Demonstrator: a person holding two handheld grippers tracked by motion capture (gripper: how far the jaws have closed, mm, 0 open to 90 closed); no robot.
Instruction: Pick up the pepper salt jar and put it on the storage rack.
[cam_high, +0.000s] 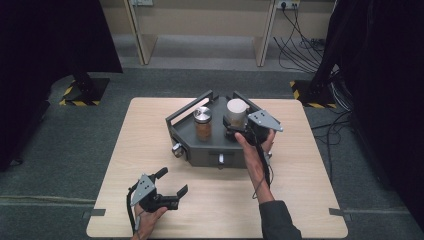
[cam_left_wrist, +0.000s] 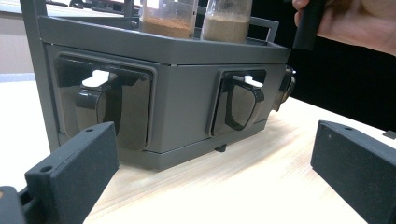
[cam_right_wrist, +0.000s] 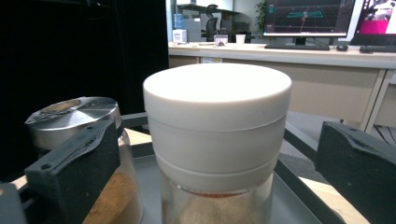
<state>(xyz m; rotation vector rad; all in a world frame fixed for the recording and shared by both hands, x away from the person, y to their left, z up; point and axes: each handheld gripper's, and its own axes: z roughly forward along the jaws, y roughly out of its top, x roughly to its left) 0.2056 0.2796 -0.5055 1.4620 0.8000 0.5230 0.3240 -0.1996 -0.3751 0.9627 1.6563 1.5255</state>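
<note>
Jaws of the right gripper (cam_high: 239, 131) stand wide, one on each side of the white-lidded clear glass jar (cam_high: 236, 114), not yet touching it; in the right gripper view the lid (cam_right_wrist: 217, 100) sits centred in the gap with clear air on both sides. Jaws of the left gripper (cam_high: 172, 182) are also wide and hold nothing.

The jar stands upright on the top tray of the dark grey metal rack (cam_high: 200, 145), toward the tray's right rear corner. Contents: pale brown powder in the lower part. Beside it, toward the tray's left, stands a second glass jar with a brushed steel lid (cam_high: 203, 122), holding a darker orange-brown powder. The two jars are near each other but apart.

The rack sits at the middle of the light wooden table (cam_high: 150, 150), nearer the far edge. Its front faces carry recessed black latch handles (cam_left_wrist: 95, 105), seen close up in the left gripper view. The left gripper rests low near the table's near-left corner, pointing toward the rack.

Progress, as judged: the approach to the white-lidded jar looks finished; the grasp itself is not made. Left to do: close on the lid or on the body just below it, then lift or twist. The lid is smooth and wider than the glass beneath, so a grip on the lid alone may turn it rather than raise the jar.
</note>
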